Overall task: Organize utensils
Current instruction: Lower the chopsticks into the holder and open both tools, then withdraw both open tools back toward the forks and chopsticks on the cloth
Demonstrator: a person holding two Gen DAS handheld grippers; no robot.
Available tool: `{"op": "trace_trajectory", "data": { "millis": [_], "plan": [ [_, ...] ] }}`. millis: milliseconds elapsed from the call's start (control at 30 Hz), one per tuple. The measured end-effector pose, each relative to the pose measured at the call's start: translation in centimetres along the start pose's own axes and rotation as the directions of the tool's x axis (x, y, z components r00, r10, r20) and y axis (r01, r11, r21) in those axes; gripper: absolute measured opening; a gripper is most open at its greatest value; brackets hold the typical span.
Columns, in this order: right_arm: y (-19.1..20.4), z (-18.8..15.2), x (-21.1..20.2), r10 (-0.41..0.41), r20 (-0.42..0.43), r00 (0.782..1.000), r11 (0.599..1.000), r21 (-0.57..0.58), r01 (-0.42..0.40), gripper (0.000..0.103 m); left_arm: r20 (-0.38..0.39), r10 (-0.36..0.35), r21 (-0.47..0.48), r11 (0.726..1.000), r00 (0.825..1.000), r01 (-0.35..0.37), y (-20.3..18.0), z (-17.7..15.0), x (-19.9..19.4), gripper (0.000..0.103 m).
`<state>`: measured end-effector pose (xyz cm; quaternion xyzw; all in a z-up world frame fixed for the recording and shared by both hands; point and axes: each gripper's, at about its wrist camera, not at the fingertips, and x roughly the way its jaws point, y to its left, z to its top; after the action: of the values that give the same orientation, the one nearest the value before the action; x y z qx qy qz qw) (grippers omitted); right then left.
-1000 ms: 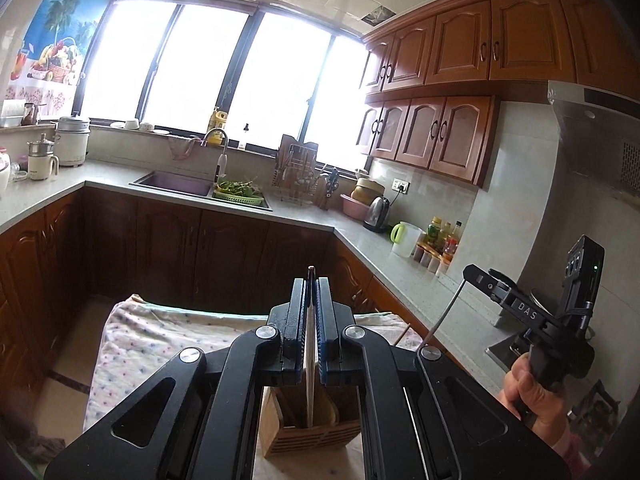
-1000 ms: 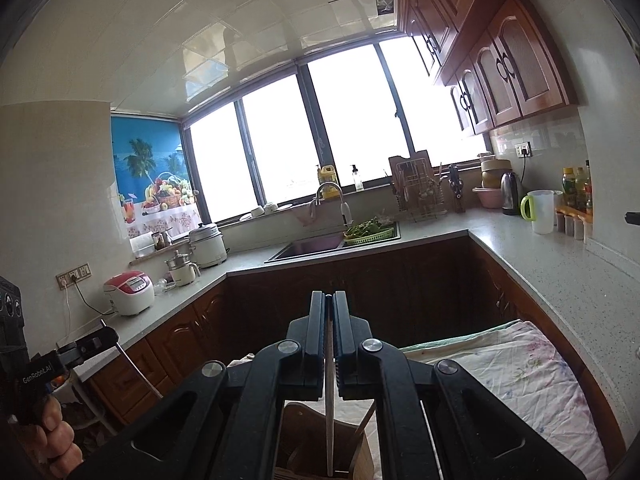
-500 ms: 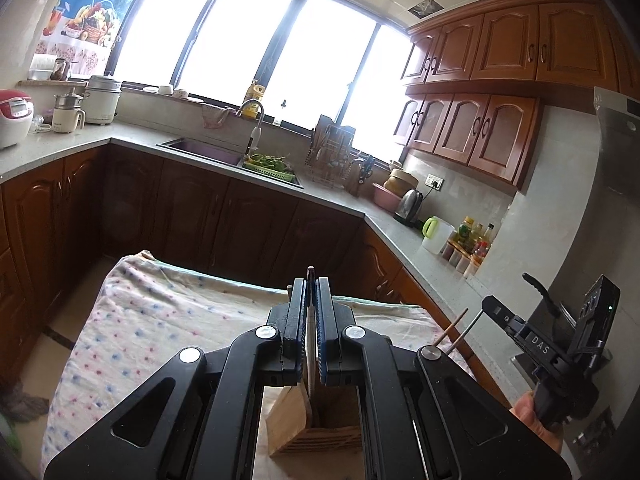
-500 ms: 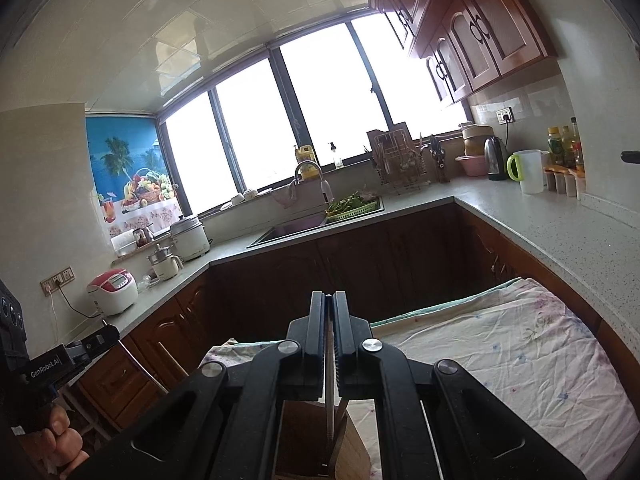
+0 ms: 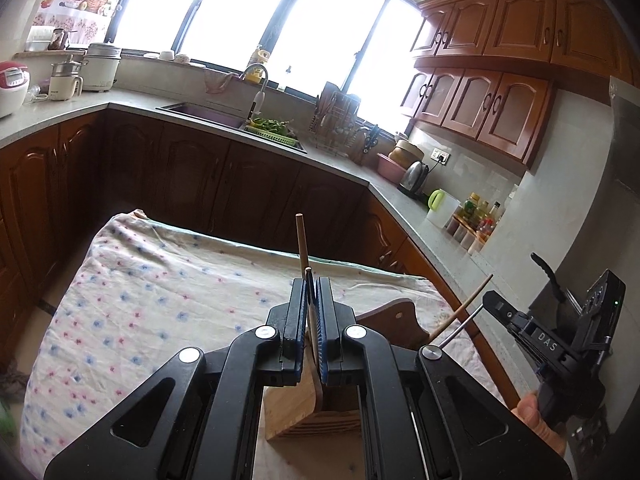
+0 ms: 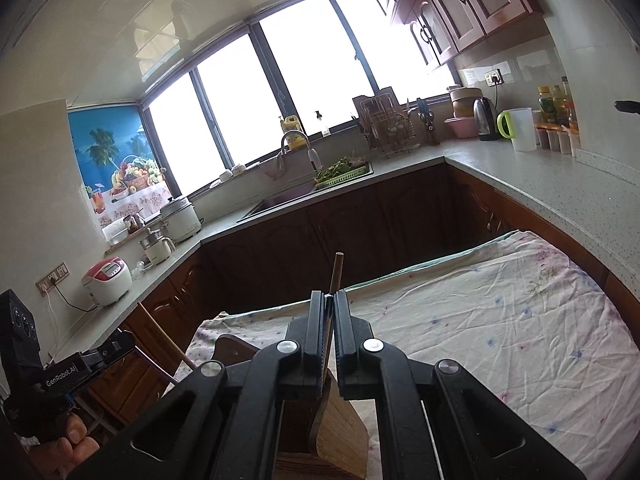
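Note:
My left gripper is shut on a wooden spatula and holds it upright, blade down, over the wooden utensil holder on the cloth-covered table. A wooden stick handle rises just behind the fingers. My right gripper is shut on a thin dark-handled utensil, its wooden end sticking up past the fingers, its lower end down in the holder. In the left wrist view the right gripper holds a thin wooden stick.
A brown wooden board lies behind the holder. Kitchen counters wrap around the table, with a sink, dish rack, kettle, condiment bottles and a rice cooker.
Both wrist views have tilted downward toward the table. Both grippers have lowered their utensils toward the holder, which now shows larger. Both stay shut.

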<state>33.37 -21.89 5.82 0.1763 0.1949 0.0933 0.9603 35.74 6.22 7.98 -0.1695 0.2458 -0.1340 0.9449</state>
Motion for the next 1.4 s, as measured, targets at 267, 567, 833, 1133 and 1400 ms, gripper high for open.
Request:
{"op": "trace_trajectory", "data": {
  "millis": [267, 567, 833, 1133, 1400],
  "plan": [
    [-0.3, 0.1, 0.2, 0.001, -0.013, 1.000, 1.000, -0.002, -0.001, 0.005, -0.011, 0.009, 0.005, 1.000, 1.000, -0.009, -0.1, 0.2, 0.2, 0.005],
    [-0.4, 0.1, 0.2, 0.012, -0.030, 0.999, 1.000, 0.006, -0.012, 0.013, -0.018, 0.066, -0.026, 0.997, 0.998, -0.066, 0.9, 0.1, -0.4, 0.048],
    [-0.5, 0.0, -3.1, 0.060, 0.042, 0.997, 0.998, 0.027, -0.061, 0.085, -0.019, 0.130, -0.024, 0.991, 0.991, -0.130, 1.4, -1.3, -3.4, 0.085],
    [0.2, -1.6, -7.8, 0.094, 0.024, 0.995, 0.995, 0.013, -0.094, 0.098, -0.031, 0.124, 0.004, 0.992, 0.992, -0.124, 0.3, -4.6, -8.3, 0.090],
    [-0.2, -4.7, -12.8, 0.076, -0.021, 0.997, 0.997, -0.012, -0.077, 0.099, -0.080, 0.124, -0.003, 0.992, 0.989, -0.125, -0.4, -8.2, -11.6, 0.092]
  ]
}}
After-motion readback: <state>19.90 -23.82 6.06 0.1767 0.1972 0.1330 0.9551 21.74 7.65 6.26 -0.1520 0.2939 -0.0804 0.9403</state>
